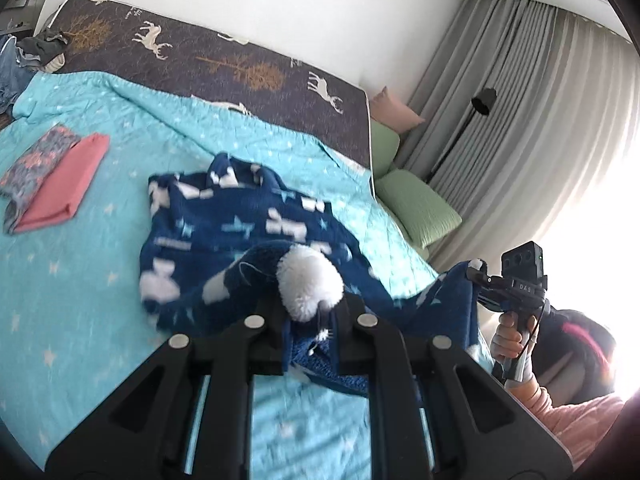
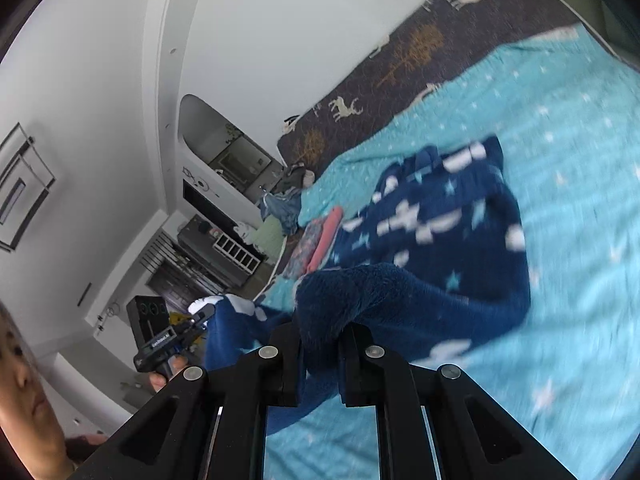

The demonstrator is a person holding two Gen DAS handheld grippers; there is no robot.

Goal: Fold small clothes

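**A:** The left gripper [image 1: 308, 316] is pinched tight on a fleecy edge of the navy star-print garment [image 1: 240, 232], a white pompom [image 1: 310, 284] bulging just above its fingers. The right gripper [image 2: 320, 344] is clamped on another plush navy fold — both corners lifted, the rest trailing on the turquoise quilt [image 1: 100, 264].

**B:** So how should this step go?

**A:** Probably keep both grips firm and level, draw the edge taut between them, then lay it over the body squarely — thick fleece likely bunches if one side lags.

**B:** Anything nearby?

**A:** A folded pink piece [image 1: 68, 184] and a folded floral piece [image 1: 36, 164] lie well apart on the bed, so the fold should land short of them.
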